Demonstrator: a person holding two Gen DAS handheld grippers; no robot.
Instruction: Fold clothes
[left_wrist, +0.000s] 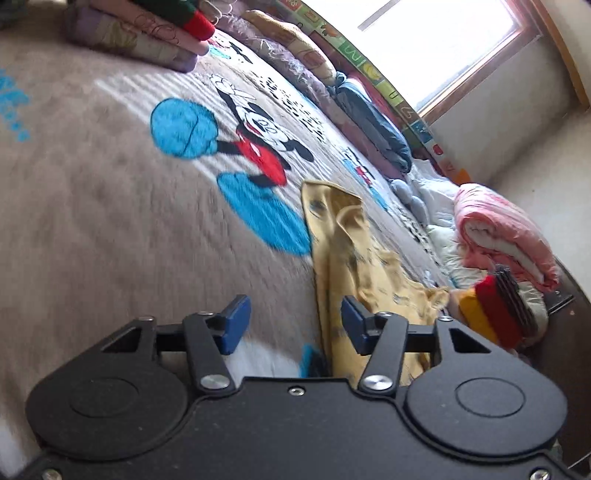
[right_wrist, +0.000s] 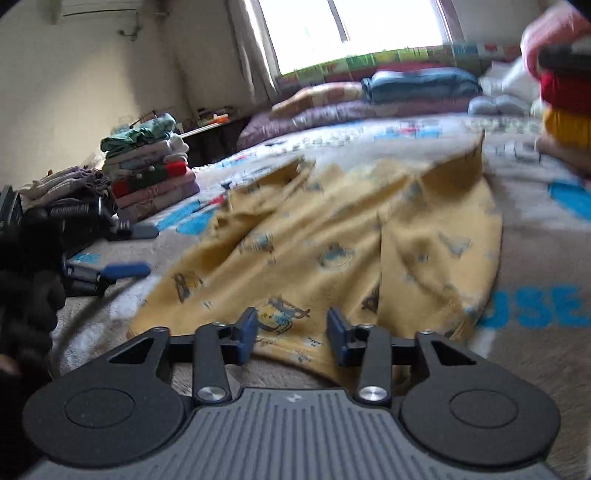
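covering the bed, a grey cartoon-print fleece blanket (left_wrist: 110, 206); crumpled yellow printed garment (right_wrist: 332, 236) lies on it, under a bright window (left_wrist: 436, 40). left gripper (left_wrist: 291, 325) and right gripper (right_wrist: 291, 334) both released, holding nothing.

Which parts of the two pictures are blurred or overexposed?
Left wrist view: the window is blown out white, the bedspread near the lens is smeared. Right wrist view: the yellow garment and far bedding are motion-blurred, the window glares; both bend at the edges.
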